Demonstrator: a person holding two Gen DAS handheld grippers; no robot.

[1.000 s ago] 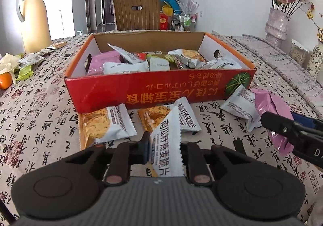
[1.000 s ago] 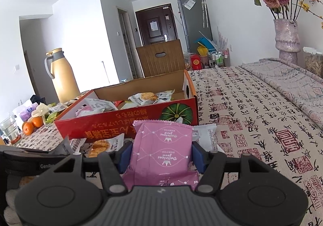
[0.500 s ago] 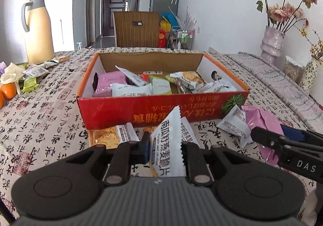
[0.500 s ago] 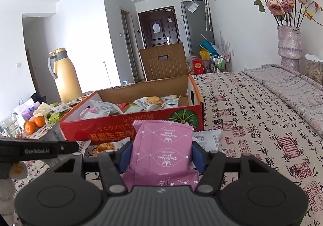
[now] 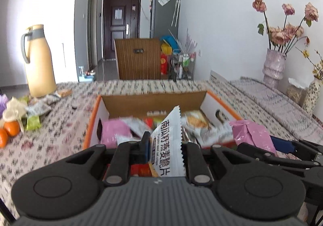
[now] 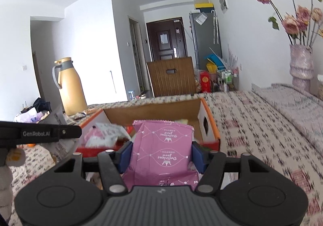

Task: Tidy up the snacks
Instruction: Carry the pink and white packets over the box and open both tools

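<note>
My left gripper (image 5: 166, 148) is shut on a white snack packet (image 5: 168, 141) with black lettering, held upright just before the near wall of the red and orange cardboard box (image 5: 93, 116). The box holds several snack packets, among them a pink one (image 5: 114, 132). My right gripper (image 6: 161, 152) is shut on a wide pink snack packet (image 6: 161, 149), raised in front of the same box (image 6: 210, 123). The left wrist view shows the right gripper (image 5: 282, 145) at the right with the pink packet (image 5: 250, 133). In the right wrist view the left gripper's arm (image 6: 40, 134) crosses at the left.
A tan thermos jug (image 5: 39, 62) stands at the far left of the patterned tablecloth (image 5: 60, 125), with oranges (image 5: 11, 128) and loose packets near it. A vase of pink flowers (image 5: 274, 64) stands at the right. A wooden chair back (image 5: 139, 58) rises beyond the table.
Both grippers have risen with their packets and come closer to the box. The loose packets on the cloth before the box have dropped out of sight below the left gripper.
</note>
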